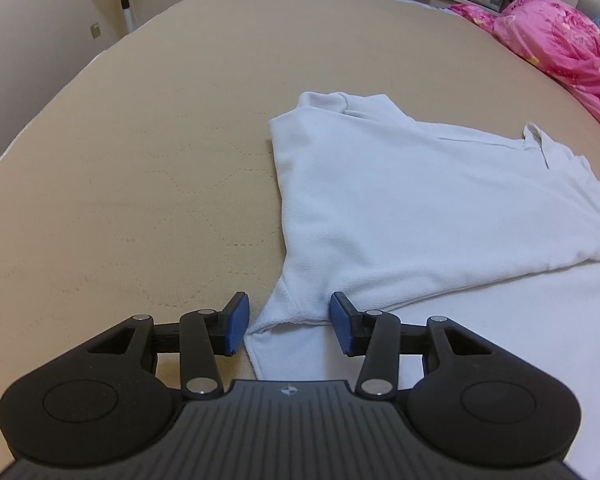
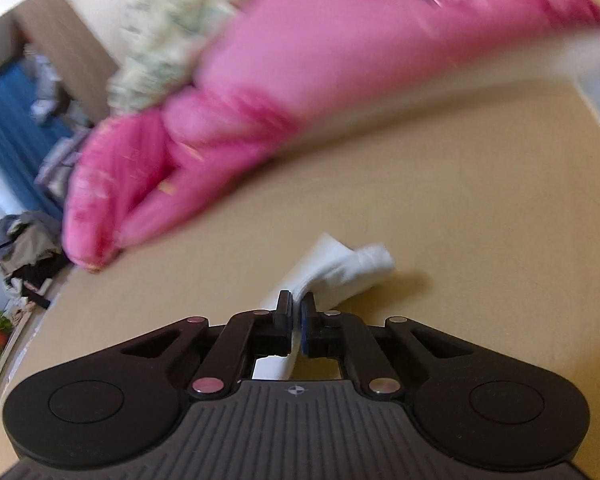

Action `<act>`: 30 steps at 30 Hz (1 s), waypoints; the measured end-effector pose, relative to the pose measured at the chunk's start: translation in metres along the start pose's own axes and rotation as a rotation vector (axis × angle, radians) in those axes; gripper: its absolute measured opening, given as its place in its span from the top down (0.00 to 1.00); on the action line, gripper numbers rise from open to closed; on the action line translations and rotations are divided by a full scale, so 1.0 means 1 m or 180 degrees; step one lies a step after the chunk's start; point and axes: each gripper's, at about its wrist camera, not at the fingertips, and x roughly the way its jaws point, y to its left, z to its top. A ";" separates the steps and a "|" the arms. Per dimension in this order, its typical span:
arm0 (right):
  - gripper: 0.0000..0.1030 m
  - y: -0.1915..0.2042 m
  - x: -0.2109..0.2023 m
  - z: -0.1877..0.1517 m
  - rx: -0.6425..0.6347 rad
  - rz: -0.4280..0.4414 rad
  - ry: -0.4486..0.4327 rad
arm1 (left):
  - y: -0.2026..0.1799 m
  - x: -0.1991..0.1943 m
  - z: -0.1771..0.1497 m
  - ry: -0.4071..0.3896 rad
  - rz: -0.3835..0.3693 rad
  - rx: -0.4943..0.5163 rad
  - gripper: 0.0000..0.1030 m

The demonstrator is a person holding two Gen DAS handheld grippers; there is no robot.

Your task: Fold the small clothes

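Left wrist view showed the left gripper [image 1: 288, 322] spread open astride the shirt [image 1: 420, 208] hem corner on the mattress [image 1: 140, 140], bare bedding leftward, while the right gripper [image 2: 296, 314] pinched a shirt edge near the quilt [image 2: 300, 80].

We see a white knit garment [image 1: 420, 208] lying flat on the tan bed [image 1: 140, 152], partly folded: an upper layer is doubled over the lower one, its edge running slantwise across. A short sleeve with a hemmed cuff sticks out at the near left corner. The collar stands up at the far right. In the right wrist view, we see a white fabric corner [image 2: 340, 272] raised off the bed, bunched and creased.
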 end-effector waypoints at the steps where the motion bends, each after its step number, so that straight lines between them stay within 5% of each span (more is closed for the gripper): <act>1: 0.97 0.026 -0.013 0.001 -0.0243 0.0141 -0.0128 | 0.002 -0.002 0.001 0.0013 -0.0017 -0.0033 0.51; 5: 0.97 0.136 -0.068 -0.021 -0.0947 0.0847 -0.0363 | 0.013 -0.012 0.009 -0.0072 -0.0006 -0.0170 0.52; 8: 0.97 0.238 -0.121 -0.074 -0.1512 0.1714 -0.0252 | 0.027 -0.027 0.014 -0.0187 -0.0102 -0.0388 0.52; 12: 0.96 0.340 -0.200 -0.179 -0.1928 0.2916 0.0395 | 0.048 -0.042 0.019 -0.0309 -0.0174 -0.0645 0.52; 14: 0.91 0.367 -0.224 -0.248 -0.2147 0.3309 0.1083 | 0.058 -0.046 0.020 -0.0328 -0.0241 -0.0775 0.57; 16: 0.88 0.375 -0.234 -0.315 -0.2440 0.3337 0.1919 | 0.065 -0.048 0.021 -0.0332 -0.0315 -0.0847 0.64; 18: 0.88 0.363 -0.241 -0.356 -0.2718 0.3181 0.2401 | 0.069 -0.047 0.021 -0.0316 -0.0421 -0.0935 0.73; 21: 0.84 0.336 -0.246 -0.345 -0.2783 0.3132 0.2423 | 0.070 -0.041 0.025 -0.0251 -0.0680 -0.1023 0.75; 25: 0.77 0.301 -0.230 -0.279 -0.2914 0.2905 0.2163 | 0.061 -0.027 0.027 -0.0114 -0.1080 -0.1031 0.75; 30: 0.69 0.254 -0.201 -0.204 -0.2913 0.2393 0.1740 | 0.036 0.002 0.025 0.0066 -0.0971 -0.0871 0.75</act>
